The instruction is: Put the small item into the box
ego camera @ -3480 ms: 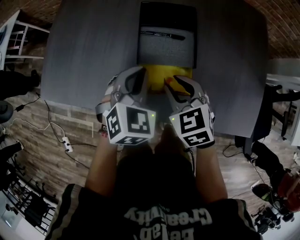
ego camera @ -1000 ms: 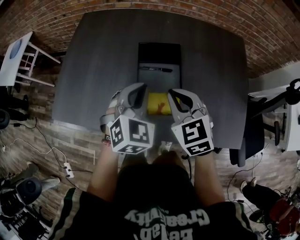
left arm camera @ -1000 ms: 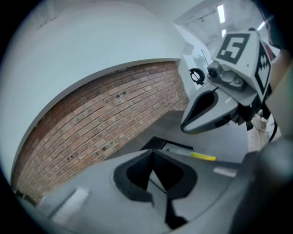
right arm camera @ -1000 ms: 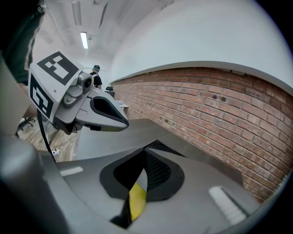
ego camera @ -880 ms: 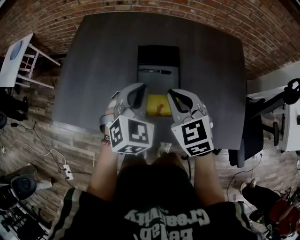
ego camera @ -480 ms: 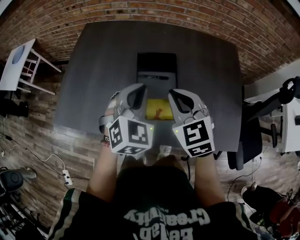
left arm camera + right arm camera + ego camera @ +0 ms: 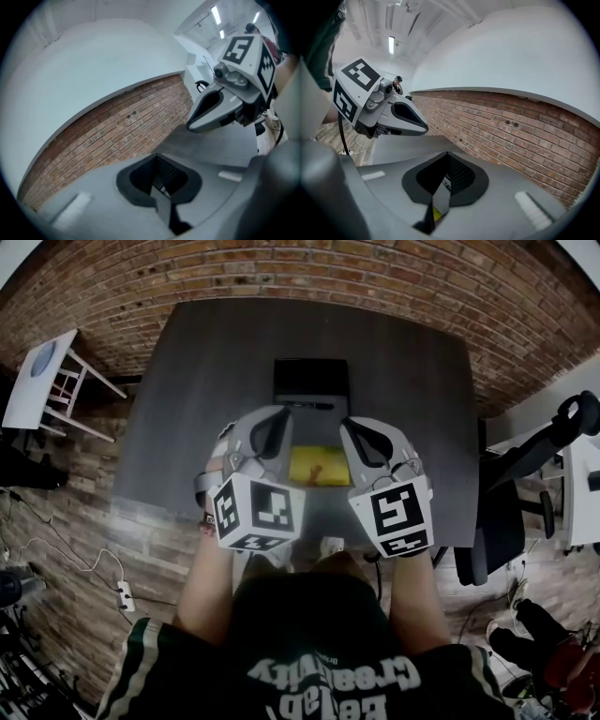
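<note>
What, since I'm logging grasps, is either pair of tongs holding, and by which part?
Nothing. The left tongs and right tongs are shut empty; the flat yellow item lies unheld.

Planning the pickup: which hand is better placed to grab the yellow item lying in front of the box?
Right, narrowly. The yellow item lies between both shut tools, but only the right tool shows yellow beneath its jaws in its own view; the left tool does not. Both must open first.
</note>
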`<action>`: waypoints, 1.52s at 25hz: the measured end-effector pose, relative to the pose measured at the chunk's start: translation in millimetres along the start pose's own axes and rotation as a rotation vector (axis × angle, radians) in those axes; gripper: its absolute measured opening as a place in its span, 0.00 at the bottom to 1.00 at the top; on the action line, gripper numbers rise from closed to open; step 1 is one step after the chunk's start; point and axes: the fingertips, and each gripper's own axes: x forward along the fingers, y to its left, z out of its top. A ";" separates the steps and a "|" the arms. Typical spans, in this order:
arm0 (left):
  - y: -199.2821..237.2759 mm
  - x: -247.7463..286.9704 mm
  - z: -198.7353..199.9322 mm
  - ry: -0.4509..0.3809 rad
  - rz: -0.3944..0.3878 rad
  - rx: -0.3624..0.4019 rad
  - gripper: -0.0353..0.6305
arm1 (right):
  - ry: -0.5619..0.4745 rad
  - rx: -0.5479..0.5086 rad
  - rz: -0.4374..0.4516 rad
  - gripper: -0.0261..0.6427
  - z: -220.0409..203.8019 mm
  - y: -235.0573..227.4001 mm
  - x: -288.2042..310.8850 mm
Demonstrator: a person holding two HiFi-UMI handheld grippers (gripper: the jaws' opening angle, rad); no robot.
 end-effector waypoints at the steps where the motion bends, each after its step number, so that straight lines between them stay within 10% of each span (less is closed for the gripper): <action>1: 0.4 -1.8 2.5 -0.004 0.002 0.000 0.06 | -0.007 0.000 -0.002 0.05 2.2 -0.7 -2.4; 38: 23.1 -22.9 43.7 -0.110 0.046 0.000 0.06 | -0.138 -0.027 -0.027 0.05 49.6 -11.0 -16.4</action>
